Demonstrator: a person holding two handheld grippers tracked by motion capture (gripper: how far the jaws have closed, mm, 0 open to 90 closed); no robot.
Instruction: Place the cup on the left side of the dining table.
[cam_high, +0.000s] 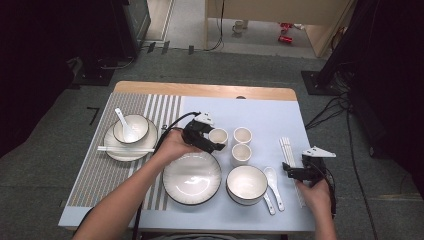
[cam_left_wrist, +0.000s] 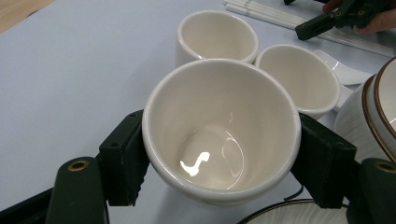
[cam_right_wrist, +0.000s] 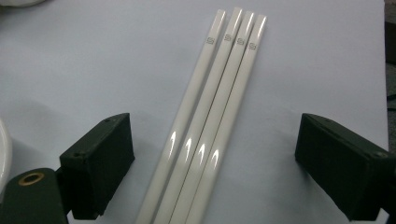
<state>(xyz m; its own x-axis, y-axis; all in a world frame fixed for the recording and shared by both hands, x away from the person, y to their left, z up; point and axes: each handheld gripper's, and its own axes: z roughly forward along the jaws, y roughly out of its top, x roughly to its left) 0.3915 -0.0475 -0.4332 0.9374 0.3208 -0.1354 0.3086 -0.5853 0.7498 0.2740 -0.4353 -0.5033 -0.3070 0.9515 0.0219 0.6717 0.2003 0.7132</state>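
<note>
From the high view we see our left gripper (cam_high: 214, 141) near the desk's middle, grasping a white cup (cam_high: 218, 136) beside two more cups (cam_high: 242, 135). The left gripper view shows what that angle hides: the pads (cam_left_wrist: 122, 156) press both sides of the cup (cam_left_wrist: 219, 126), which is empty and glossy inside. Our right gripper (cam_high: 295, 171) hovers near the desk's right edge, released; its own view shows four white chopsticks (cam_right_wrist: 210, 116) lying side by side between the wide jaws, untouched. The bowl (cam_high: 131, 128) at the left edge holds a spoon (cam_high: 123, 122).
</note>
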